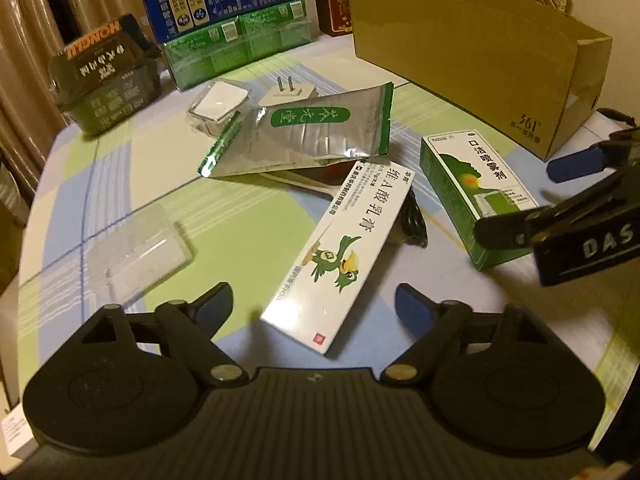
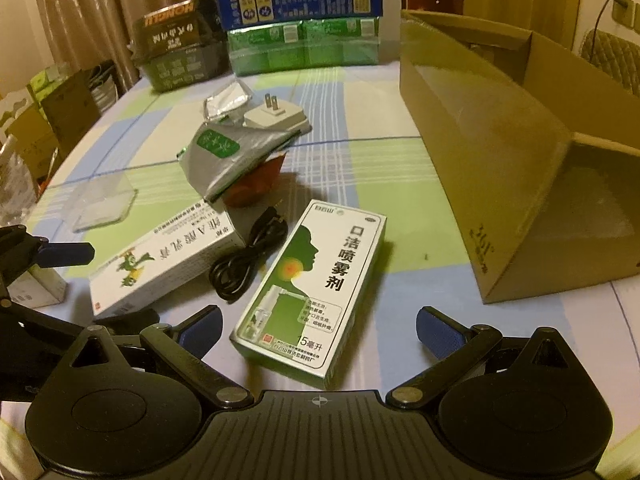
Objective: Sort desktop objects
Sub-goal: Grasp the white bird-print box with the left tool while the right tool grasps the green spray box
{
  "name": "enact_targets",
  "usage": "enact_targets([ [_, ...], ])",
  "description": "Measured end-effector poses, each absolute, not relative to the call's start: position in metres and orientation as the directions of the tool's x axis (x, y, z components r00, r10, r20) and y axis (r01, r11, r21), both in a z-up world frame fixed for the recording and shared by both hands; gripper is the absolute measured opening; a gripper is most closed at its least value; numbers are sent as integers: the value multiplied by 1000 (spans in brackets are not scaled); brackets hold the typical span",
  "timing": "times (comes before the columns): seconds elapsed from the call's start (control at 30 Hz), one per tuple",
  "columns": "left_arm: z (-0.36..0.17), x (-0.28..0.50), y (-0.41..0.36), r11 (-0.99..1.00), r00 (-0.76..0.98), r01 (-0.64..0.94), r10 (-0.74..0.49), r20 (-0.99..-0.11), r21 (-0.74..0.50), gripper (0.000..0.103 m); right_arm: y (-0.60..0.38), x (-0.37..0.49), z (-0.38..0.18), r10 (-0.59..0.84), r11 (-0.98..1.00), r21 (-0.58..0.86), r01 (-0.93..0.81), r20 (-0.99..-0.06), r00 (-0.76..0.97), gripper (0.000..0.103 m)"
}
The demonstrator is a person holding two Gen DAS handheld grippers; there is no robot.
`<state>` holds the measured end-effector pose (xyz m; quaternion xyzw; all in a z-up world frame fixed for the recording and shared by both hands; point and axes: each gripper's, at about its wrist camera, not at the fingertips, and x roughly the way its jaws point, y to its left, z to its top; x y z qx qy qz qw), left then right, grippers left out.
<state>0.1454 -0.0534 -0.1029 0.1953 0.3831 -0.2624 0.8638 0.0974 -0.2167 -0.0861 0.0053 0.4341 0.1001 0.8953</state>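
Both grippers empty, jaws spread wide, hovering low over the tabletop (image 2: 400,184).

Right gripper (image 2: 318,330): green spray box (image 2: 316,288) lies flat directly ahead, its near end already between the open fingers. Long axis runs almost straight away from the gripper, tipped slightly to the right at the far end. So the jaws straddle the short width, which looks like the right alignment for a pinch across the sides. No rotation needed, I'd judge, just a short advance and descent.

Left gripper (image 1: 314,306): white cream box (image 1: 340,260) also dead ahead, near corner just between the fingertips. Its long axis slants away to the right, more skewed than the spray box is to the right gripper. Would need a small wrist twist to square up.

Which is nearer: each box sits under its own gripper; the spray box is right-side work, and the open cardboard box (image 2: 520,152) is ahead and to the right of the right gripper, well apart from the left one.

Black cable (image 2: 250,258) lies coiled between the two boxes, touching or just beside the spray box's left edge; possible snag on the left finger. Foil pouch (image 2: 224,160) and white plug (image 2: 276,118) further ahead, out of the way.
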Motion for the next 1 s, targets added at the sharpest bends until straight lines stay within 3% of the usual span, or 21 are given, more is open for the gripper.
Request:
enact_targets([
  [0.13, -105, 146, -58, 779, 538, 616, -310, -784, 114, 66, -217, 100, -91, 180, 980, 90, -180, -792, 584, 98],
  [0.2, -104, 143, -60, 783, 533, 613, -309, -788, 107, 56, -218, 97, -90, 197, 975, 96, -201, -795, 573, 85],
  [0.27, -102, 137, -62, 793, 518, 605, -317, -794, 78, 46, -220, 93, -87, 198, 973, 88, -215, -800, 567, 65],
  [0.33, -101, 129, -63, 797, 502, 603, -330, -799, 50, 36, -222, 87, -85, 186, 973, 65, -223, -796, 576, 53],
  [0.67, -92, 76, -77, 821, 506, 570, -362, -783, -11, 34, -255, 38, -75, 157, 974, 27, -225, -795, 585, 52],
  [0.7, -91, 72, -80, 821, 524, 571, -358, -773, 7, 36, -258, 34, -75, 152, 974, 19, -226, -794, 588, 52],
  [0.77, -90, 67, -83, 821, 558, 569, -348, -754, 42, 49, -260, 29, -75, 148, 974, 9, -228, -784, 603, 53],
  [1.0, -91, 79, -78, 851, 582, 524, -344, -737, 17, 51, -260, 28, -77, 175, 968, 11, -251, -748, 641, 67],
])
